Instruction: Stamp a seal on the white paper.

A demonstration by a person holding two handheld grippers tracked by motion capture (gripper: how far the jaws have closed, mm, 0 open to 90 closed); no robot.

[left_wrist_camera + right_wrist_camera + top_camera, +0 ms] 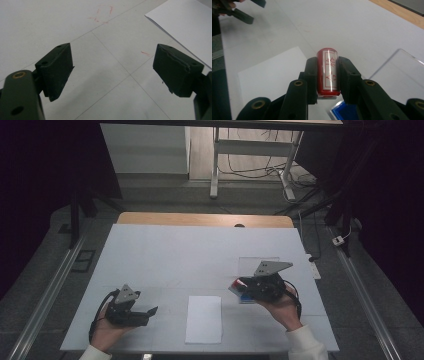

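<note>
At about 7 o'clock on the white table [165, 250] in the high view, the left gripper [150, 312] rests low over the surface in the person's left hand [107, 330], its tips aimed toward 3 o'clock. In the left gripper view its jaws stand wide apart with nothing between them, bare tabletop with faint red marks [103, 13] beyond them at 12 o'clock and the corner of the white paper sheet [185, 22] at 2 o'clock. That sheet [204, 318] lies flat near the table's front edge at 6 o'clock, between the two grippers and well apart from both. At 4 o'clock on the table, the right gripper [239, 285] is held in the right hand [285, 310], pointing toward 9 o'clock. In the right gripper view its jaws are clamped on the sides of a red cylindrical stamp [327, 72] with a white label bearing red characters; the stamp lies along the jaws and juts out past their tips toward 12 o'clock. A blue ink pad [344, 112] sits just below the jaws at 5 o'clock, and a clear plastic lid [399, 72] lies on the table at 3 o'clock, near the gripper.
</note>
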